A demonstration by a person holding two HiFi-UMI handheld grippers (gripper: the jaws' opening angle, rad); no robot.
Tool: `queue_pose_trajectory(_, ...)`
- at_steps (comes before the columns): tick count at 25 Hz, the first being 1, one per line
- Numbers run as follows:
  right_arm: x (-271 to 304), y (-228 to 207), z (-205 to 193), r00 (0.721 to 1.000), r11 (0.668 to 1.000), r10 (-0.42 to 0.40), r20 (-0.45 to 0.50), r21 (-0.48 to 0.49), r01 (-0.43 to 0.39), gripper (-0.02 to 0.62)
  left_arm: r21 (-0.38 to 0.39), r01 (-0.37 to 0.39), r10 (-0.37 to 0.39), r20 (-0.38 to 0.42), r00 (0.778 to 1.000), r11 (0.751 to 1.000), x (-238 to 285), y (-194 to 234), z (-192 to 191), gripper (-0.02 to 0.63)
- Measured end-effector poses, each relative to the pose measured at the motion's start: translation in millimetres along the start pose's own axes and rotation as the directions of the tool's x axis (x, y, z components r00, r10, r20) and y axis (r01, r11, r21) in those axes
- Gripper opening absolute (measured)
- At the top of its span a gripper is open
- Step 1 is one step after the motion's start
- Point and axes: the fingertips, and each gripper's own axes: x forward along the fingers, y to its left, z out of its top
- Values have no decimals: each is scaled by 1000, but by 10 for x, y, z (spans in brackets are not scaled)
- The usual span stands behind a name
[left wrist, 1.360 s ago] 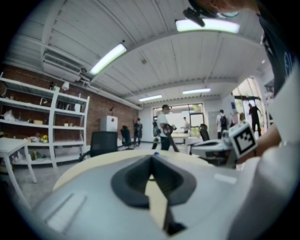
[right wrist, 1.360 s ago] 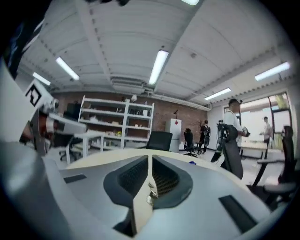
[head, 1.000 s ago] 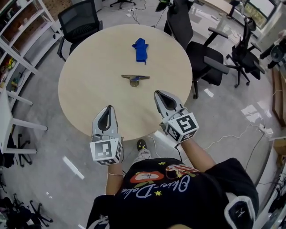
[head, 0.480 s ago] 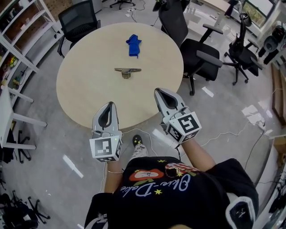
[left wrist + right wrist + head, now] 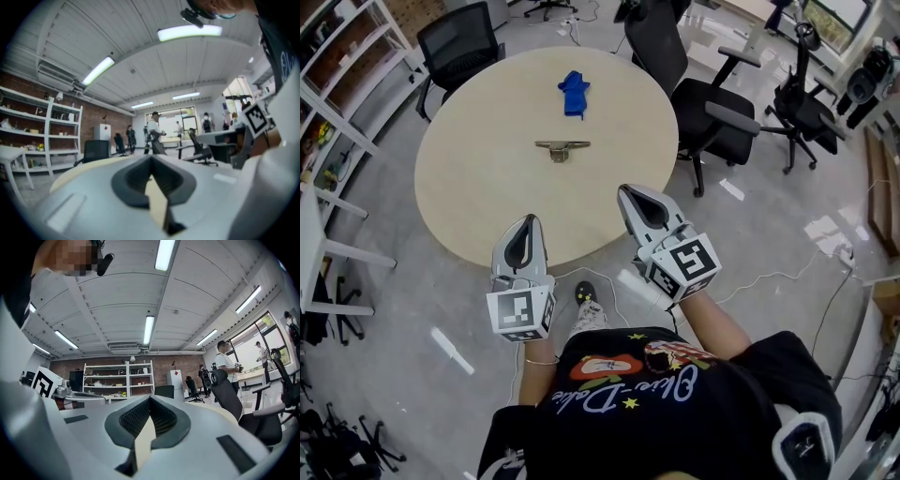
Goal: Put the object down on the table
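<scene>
On the round beige table [image 5: 478,202] lie a blue object [image 5: 573,94] near the far side and a flat bronze-coloured metal piece [image 5: 562,148] near the middle. My left gripper [image 5: 528,223] hangs over the table's near edge, shut and empty. My right gripper [image 5: 628,192] is held just off the near right edge, also shut with nothing in it. Both point away from me, well short of the two objects. In the left gripper view the jaws [image 5: 151,159] meet at the tip, and in the right gripper view the jaws [image 5: 150,399] do the same.
Black office chairs stand behind the table at the far left [image 5: 459,47] and to its right [image 5: 712,112], with another [image 5: 806,108] further right. White shelving [image 5: 337,84] lines the left side. Cables [image 5: 769,281] lie on the grey floor. People stand far off in the room [image 5: 154,133].
The table and its two objects have slid up and left in the head view. Both grippers keep their place in front of the body and stay shut.
</scene>
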Motion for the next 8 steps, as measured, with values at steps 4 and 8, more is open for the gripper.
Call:
queue_pose_trajectory(4,49,11,4,1000,1000,1,-2,3,-1,14,20,13,-13,14,1000,1000,49,-3,110,0)
queue_pose_trajectory(8,130,-13,-4,1000,1000,-3,-4,5,3,14,18,20,-20,10,1000,1000,108,36,95,0)
